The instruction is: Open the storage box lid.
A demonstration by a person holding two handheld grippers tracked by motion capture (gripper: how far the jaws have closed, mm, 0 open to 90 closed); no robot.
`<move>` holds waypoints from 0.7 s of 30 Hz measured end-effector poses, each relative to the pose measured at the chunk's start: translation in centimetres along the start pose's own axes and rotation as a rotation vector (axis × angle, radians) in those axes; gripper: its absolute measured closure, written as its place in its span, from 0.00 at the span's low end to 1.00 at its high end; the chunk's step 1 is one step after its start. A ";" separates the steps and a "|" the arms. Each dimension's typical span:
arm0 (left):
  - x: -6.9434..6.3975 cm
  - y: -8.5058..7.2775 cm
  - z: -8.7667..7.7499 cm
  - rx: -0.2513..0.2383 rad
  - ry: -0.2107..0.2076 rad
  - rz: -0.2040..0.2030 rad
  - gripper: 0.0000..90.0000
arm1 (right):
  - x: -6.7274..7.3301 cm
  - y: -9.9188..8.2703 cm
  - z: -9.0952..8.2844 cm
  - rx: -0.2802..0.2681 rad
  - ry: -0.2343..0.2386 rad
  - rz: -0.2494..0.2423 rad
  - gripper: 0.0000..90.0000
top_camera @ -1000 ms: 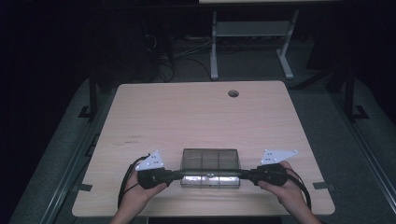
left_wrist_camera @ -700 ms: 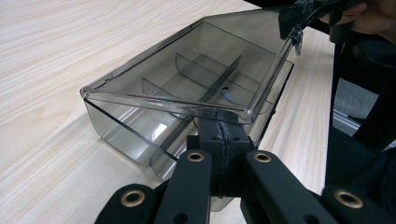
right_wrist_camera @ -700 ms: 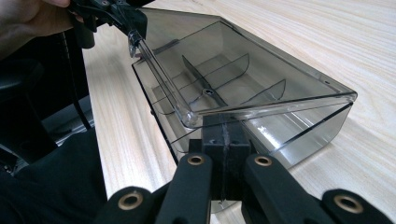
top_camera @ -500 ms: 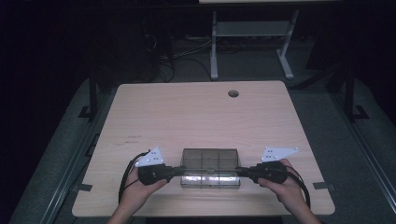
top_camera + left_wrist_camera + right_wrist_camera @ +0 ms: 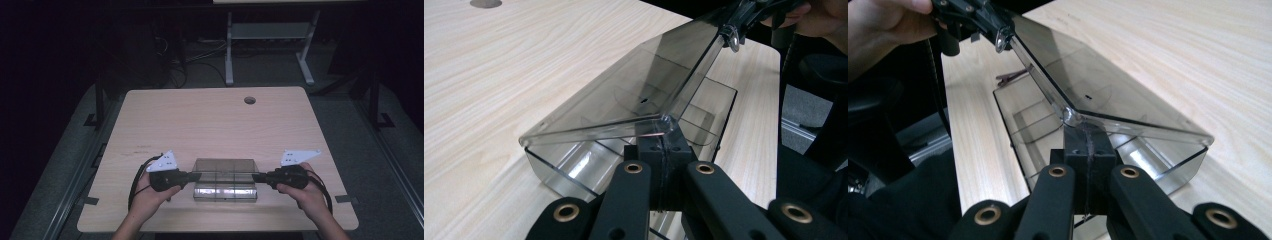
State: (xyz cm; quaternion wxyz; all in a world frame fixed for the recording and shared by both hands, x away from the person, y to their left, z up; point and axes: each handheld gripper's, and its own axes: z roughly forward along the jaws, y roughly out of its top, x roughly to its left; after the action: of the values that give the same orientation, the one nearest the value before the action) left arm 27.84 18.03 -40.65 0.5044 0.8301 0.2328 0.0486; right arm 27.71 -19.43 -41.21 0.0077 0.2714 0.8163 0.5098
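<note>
A smoky clear plastic box (image 5: 225, 192) with inner compartments sits near the table's front edge. Its hinged lid (image 5: 225, 166) is tilted up at the front, above the base. My left gripper (image 5: 197, 176) is shut on the lid's left front corner, and my right gripper (image 5: 255, 177) is shut on its right front corner. In the left gripper view the jaws (image 5: 663, 142) pinch the lid (image 5: 624, 95) above the open base (image 5: 569, 162), with the other gripper (image 5: 736, 25) at the far corner. The right gripper view mirrors this: gripper (image 5: 1087, 137), lid (image 5: 1108, 95), base (image 5: 1178, 170).
The light wood table (image 5: 210, 125) has a round cable hole (image 5: 249, 100) at the back and faint dark marks (image 5: 142, 146) on the left. A white desk frame (image 5: 270, 35) and floor cables stand beyond the far edge. The person's hands (image 5: 150, 200) rest at the front edge.
Both grippers have risen a little and carried the lid's front edge up with them, so the lid now stands clear of the base. The base has not moved.
</note>
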 end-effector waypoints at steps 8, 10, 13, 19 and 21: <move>0.4 1.1 -0.2 -0.013 -0.003 0.010 1.00 | -0.3 1.1 -0.1 -0.010 0.011 -0.001 1.00; 0.5 1.3 -0.3 -0.021 -0.001 0.010 1.00 | -0.5 1.4 0.0 -0.012 0.016 -0.002 1.00; 0.7 1.4 -0.4 -0.027 -0.001 0.003 1.00 | -0.6 1.6 0.1 -0.019 0.013 -0.002 1.00; 0.6 1.0 -0.6 -0.031 0.002 0.001 1.00 | -0.6 1.1 0.0 -0.020 0.011 0.002 1.00; 0.7 0.9 -0.6 -0.028 0.005 -0.003 1.00 | -0.6 1.0 -0.1 -0.023 0.009 0.003 1.00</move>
State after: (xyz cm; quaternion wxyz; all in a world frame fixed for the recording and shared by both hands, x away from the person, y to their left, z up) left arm 28.52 18.51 -39.70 0.5154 0.8225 0.2346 0.0533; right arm 28.63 -19.49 -40.50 0.0064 0.2701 0.8100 0.5205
